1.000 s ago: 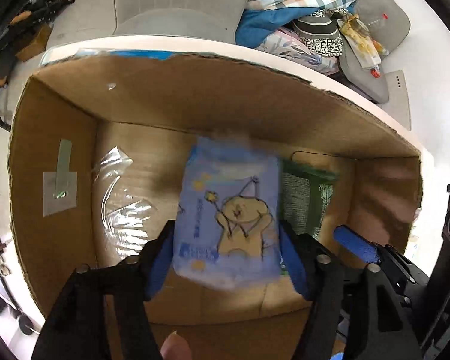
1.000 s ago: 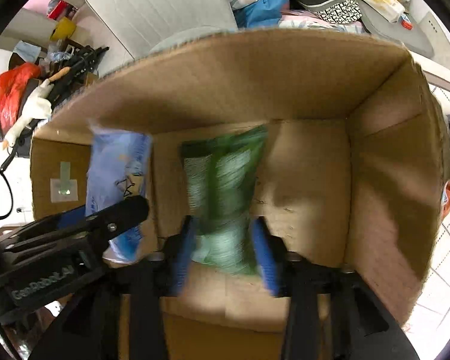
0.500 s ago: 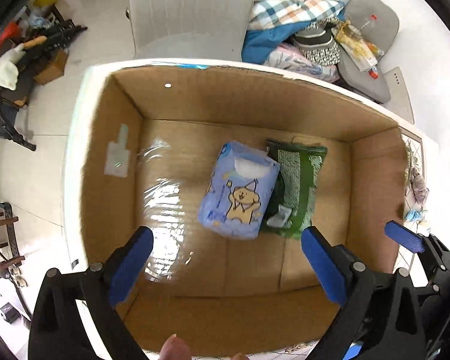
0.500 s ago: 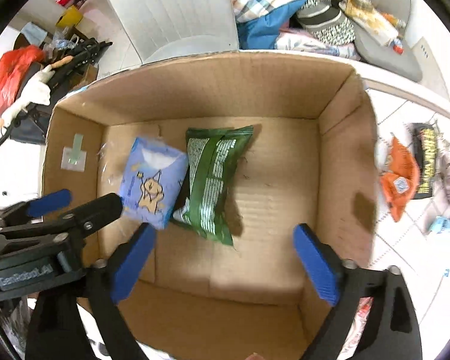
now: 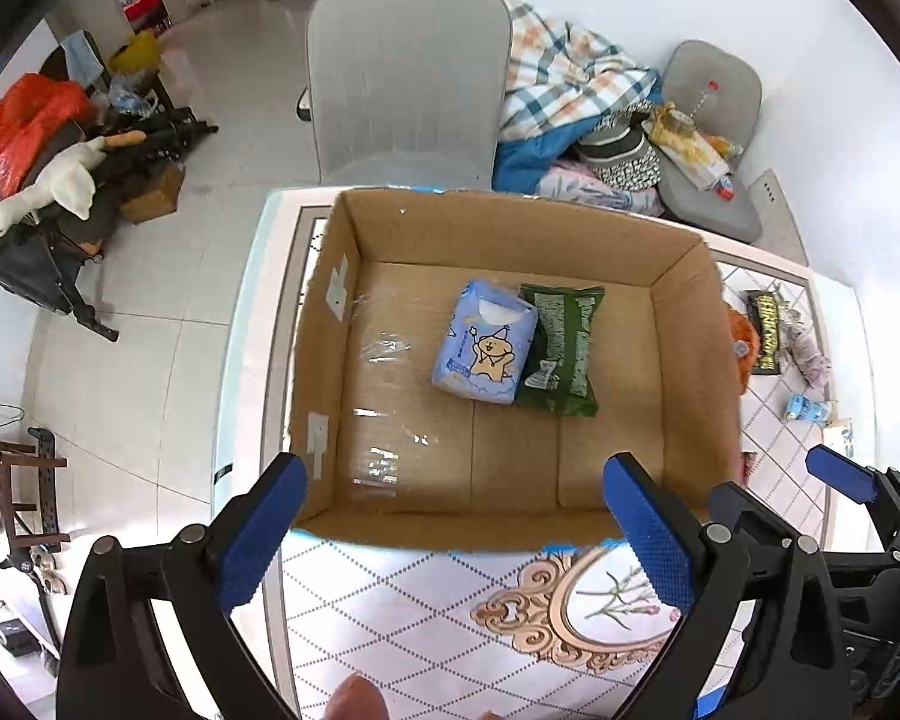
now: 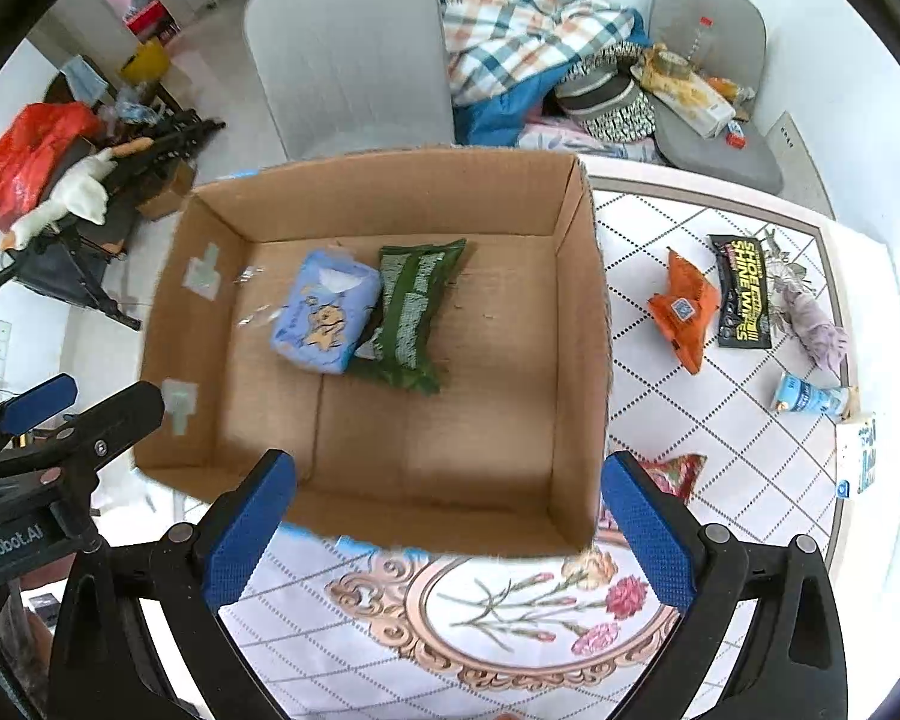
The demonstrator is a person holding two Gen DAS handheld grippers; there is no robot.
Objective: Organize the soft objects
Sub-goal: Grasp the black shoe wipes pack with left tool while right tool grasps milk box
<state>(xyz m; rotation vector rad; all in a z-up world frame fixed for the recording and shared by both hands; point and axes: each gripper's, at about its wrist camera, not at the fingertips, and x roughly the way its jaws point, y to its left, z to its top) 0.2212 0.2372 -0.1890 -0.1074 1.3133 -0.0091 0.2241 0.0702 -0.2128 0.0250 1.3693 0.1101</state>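
Two packs lay touching on the floor of the cardboard box (image 5: 684,324), near its far wall: blue pack (image 5: 485,350), green pack (image 5: 561,348). Left tongs (image 5: 456,531) and right tongs (image 6: 447,525) were wide open, holding nothing.

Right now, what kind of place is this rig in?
Most likely a lived-in home, a dining or living area. A grey padded chair stands behind a table covered in a floral patterned cloth, and a checked blanket with piled clothes sits on the next seat. The open cardboard box rests on the table.
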